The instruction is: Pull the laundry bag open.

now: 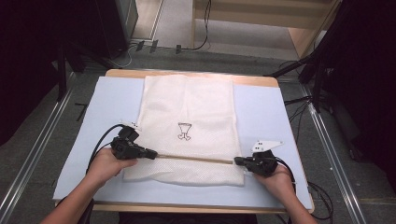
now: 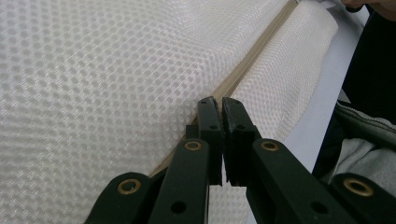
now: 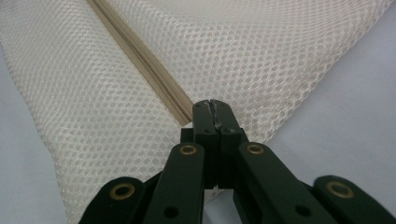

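A white mesh bag (image 1: 187, 126) with a small dark print lies flat on a pale blue mat (image 1: 261, 112). A beige zipper (image 1: 196, 159) runs across the bag near its front edge. My left gripper (image 1: 153, 154) rests at the zipper's left end, its jaws drawn together over the zipper (image 2: 247, 65); the left gripper (image 2: 219, 101) shows only a thin slit between them. My right gripper (image 1: 236, 161) sits at the zipper's right end. Its jaws are pressed together where the zipper (image 3: 140, 60) stops, at the right gripper (image 3: 213, 103). Whether either tip pinches anything is hidden.
The mat covers a wooden table (image 1: 191, 73) whose far edge shows beyond the bag. Bare mat lies on both sides of the bag. Cables (image 1: 100, 142) trail from the grippers. Dark stands and floor rails flank the table.
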